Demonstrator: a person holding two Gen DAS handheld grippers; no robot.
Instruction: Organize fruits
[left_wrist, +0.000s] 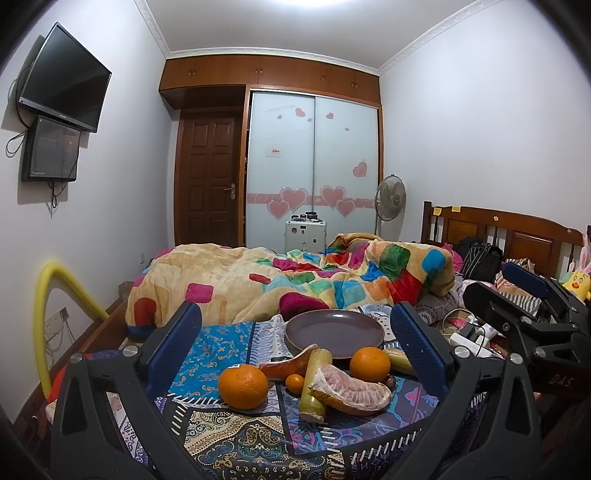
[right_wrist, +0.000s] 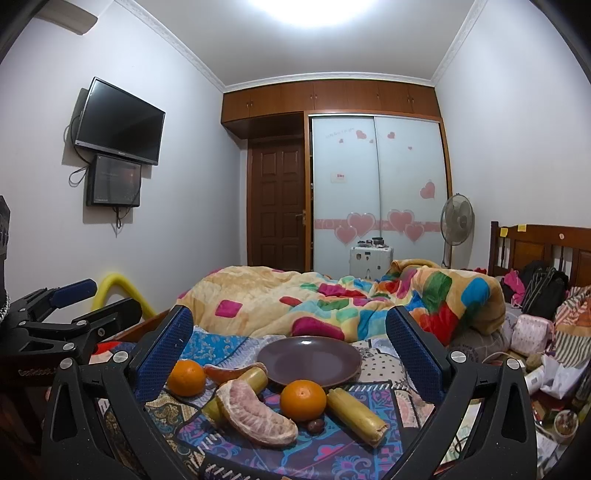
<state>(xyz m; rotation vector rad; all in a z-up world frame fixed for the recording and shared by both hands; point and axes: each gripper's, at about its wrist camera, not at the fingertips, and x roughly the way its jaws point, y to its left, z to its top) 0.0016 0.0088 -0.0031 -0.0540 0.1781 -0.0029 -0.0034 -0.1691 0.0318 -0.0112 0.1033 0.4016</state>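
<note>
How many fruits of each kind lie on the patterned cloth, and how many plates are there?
Large oranges: 2
Small orange fruit: 1
Pomelo pieces: 2
Yellow-green cane sticks: 2
Small dark fruit: 1
Plate, nothing on it: 1
Total: 9 things; 8 to organize.

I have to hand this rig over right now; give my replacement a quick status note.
Left gripper open, empty. Right gripper open, empty. Both hover over the patterned cloth.
Purple plate holds nothing yet.
In front of it: two oranges, pomelo segment, two sugarcane pieces, a small tangerine, an orange wedge.
Done: nothing placed. Left: all the fruit, presumably onto the plate.
</note>
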